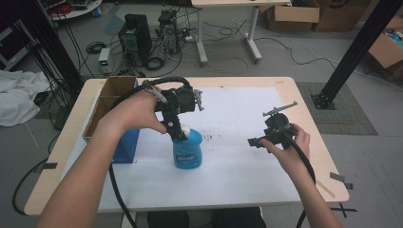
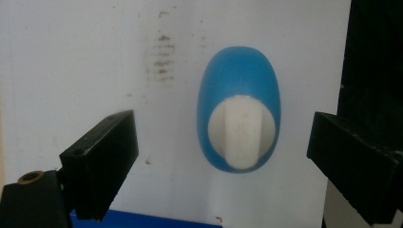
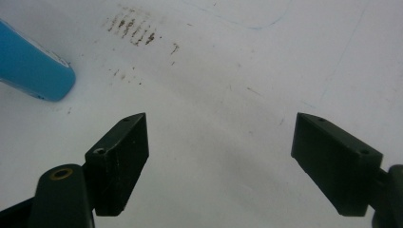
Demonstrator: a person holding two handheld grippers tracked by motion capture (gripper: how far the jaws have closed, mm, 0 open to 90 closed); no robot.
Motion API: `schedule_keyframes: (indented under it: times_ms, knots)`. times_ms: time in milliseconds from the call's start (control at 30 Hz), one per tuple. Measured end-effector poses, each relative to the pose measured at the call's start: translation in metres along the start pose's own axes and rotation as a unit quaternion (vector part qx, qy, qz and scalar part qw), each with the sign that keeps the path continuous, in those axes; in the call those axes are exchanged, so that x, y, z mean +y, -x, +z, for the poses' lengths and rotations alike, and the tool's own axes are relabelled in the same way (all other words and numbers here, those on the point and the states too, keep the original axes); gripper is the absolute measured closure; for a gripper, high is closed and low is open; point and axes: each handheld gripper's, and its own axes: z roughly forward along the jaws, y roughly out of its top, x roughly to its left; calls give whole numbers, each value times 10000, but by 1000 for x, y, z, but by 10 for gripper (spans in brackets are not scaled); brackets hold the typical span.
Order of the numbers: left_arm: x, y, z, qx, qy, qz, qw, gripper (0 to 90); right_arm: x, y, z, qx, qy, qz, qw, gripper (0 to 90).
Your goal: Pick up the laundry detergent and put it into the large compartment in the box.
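Note:
A blue bottle [image 1: 188,151] with a white cap [image 1: 183,129] stands upright on the white sheet near the table's middle. My left gripper [image 1: 174,126] hovers directly above it, pointing down and open; in the left gripper view the bottle [image 2: 239,85] and its cap [image 2: 242,132] lie between the spread jaws without touching them. My right gripper [image 1: 254,141] is held open above the sheet to the bottle's right, with nothing between its jaws; the right gripper view catches the bottle's edge [image 3: 33,66] at the far left.
An open cardboard box [image 1: 110,97] with a blue front stands at the table's left side. Brown smudges [image 1: 213,137] mark the white sheet [image 1: 237,166]. Beyond the table are cables, computer cases, another desk and boxes on the floor.

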Motion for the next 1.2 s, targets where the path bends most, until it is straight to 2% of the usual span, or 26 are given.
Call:
schedule_keyframes:
  times_ms: [367,1200]
  knots:
    - [4,4,17,-58,-127,86,9999,103,-1,2,-1,-11,14,10,10000,199]
    - [1,8,48,-193,-203,85,9996,100,-2,1,2,8,-2,3,10000,199]
